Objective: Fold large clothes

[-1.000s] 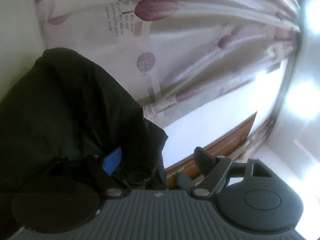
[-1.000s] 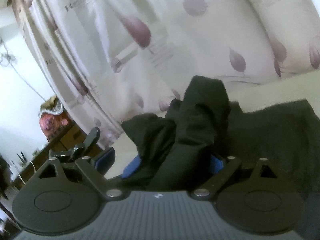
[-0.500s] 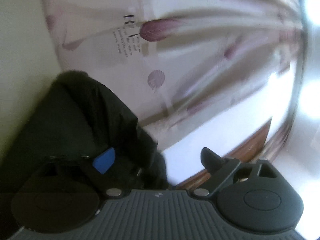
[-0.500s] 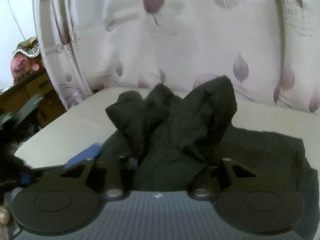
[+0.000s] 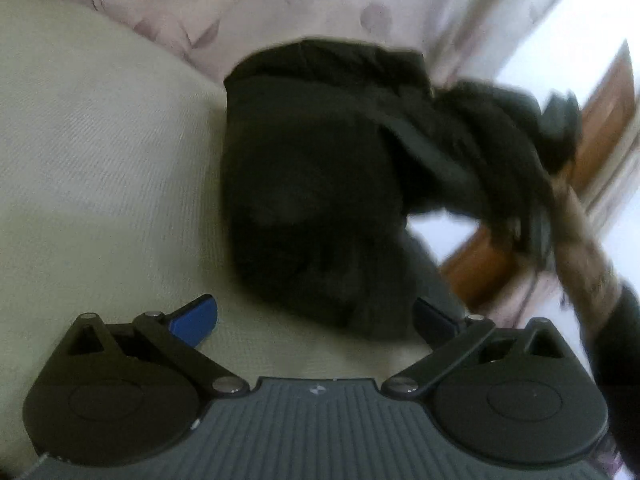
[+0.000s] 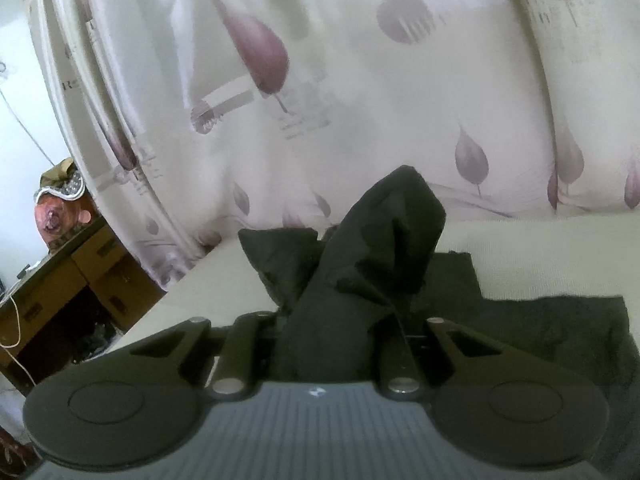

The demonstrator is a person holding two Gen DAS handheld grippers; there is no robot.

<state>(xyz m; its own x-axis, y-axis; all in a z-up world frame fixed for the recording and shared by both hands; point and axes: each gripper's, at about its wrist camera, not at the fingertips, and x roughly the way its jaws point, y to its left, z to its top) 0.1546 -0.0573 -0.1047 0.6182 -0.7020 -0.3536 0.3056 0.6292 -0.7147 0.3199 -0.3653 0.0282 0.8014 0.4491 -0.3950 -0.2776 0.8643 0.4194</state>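
A large black garment lies bunched on a cream bed surface. In the left wrist view my left gripper is open, its blue-padded fingers spread just in front of the cloth's near edge, holding nothing. At the right of that view a hand with the other gripper holds a lifted fold. In the right wrist view my right gripper is shut on a bunched fold of the black garment, which rises in a peak above the jaws; the rest lies flat to the right.
A white curtain with purple leaf prints hangs close behind the bed. A wooden cabinet with a red object on top stands at the left beyond the bed edge. A wooden edge shows at the right in the left wrist view.
My left gripper has let go of the garment, opened, and tilted down toward the bed. My right gripper stays shut on the fold and has lifted and turned slightly.
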